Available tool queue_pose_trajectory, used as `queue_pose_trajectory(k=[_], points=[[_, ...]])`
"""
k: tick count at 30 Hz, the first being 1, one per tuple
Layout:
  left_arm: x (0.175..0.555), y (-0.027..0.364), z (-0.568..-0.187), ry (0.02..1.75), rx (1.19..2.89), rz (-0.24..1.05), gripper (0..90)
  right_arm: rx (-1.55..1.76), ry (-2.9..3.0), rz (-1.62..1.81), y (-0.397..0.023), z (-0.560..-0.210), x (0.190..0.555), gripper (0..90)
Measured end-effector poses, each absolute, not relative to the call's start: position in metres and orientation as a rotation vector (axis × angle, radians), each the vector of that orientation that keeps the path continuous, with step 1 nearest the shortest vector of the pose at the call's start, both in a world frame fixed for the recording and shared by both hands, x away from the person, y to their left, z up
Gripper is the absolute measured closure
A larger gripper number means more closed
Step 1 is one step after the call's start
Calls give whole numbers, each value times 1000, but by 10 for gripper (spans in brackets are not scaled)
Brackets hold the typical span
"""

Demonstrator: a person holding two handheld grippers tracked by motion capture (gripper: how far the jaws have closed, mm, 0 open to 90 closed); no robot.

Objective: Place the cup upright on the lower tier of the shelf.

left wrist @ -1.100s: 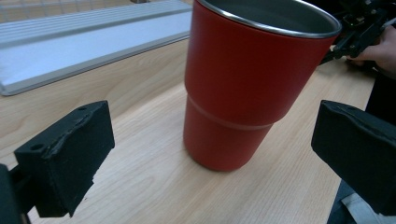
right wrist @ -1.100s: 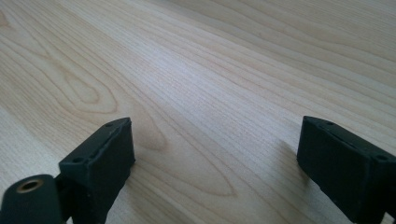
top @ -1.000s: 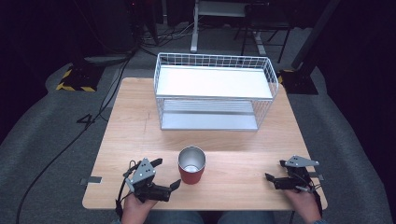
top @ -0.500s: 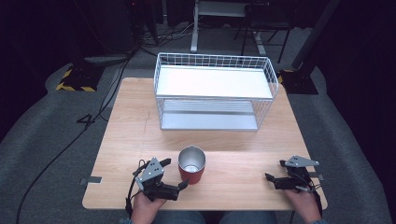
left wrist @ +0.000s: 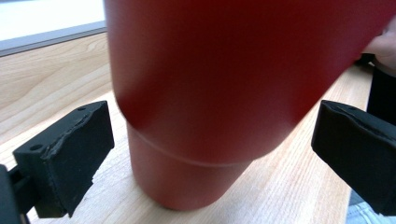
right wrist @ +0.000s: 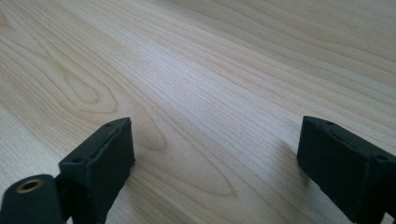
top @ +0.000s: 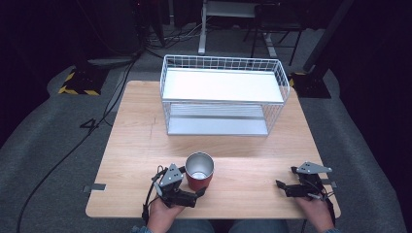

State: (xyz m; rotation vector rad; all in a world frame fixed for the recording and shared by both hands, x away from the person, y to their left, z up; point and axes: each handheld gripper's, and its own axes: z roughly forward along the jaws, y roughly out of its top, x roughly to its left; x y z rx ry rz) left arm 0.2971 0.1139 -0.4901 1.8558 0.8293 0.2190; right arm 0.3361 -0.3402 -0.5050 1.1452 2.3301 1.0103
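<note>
The red cup point(top: 199, 171) stands upright near the front edge of the worktop point(top: 136, 126), its long axis vertical and its open mouth pointing up (the inside looks metallic). The left tongs point(top: 197, 187) are far nearer than the right tongs point(top: 286, 187): the cup lies straight ahead of them, its lower body between the spread jaws, with a gap on each side. The right tongs rest well apart to the right, also spread, holding nothing. The white wire basket point(top: 223, 65) stands farther back.

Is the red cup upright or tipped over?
Upright: the red cup stands on its base on the table, open mouth up, between the left tool's open jaws.
</note>
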Motion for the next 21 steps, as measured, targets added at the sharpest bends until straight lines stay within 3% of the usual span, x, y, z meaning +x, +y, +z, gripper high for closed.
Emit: queue_pose_trajectory(k=[10, 17, 21], points=[[304, 102, -500, 895, 1914, 249, 10, 1145, 2330, 1010, -340, -505, 336, 113], [300, 102, -499, 870, 1924, 307, 146, 1145, 2330, 1010, -340, -505, 336, 113], [298, 99, -499, 855, 1931, 357, 158, 1145, 2330, 1010, -340, -505, 336, 113]])
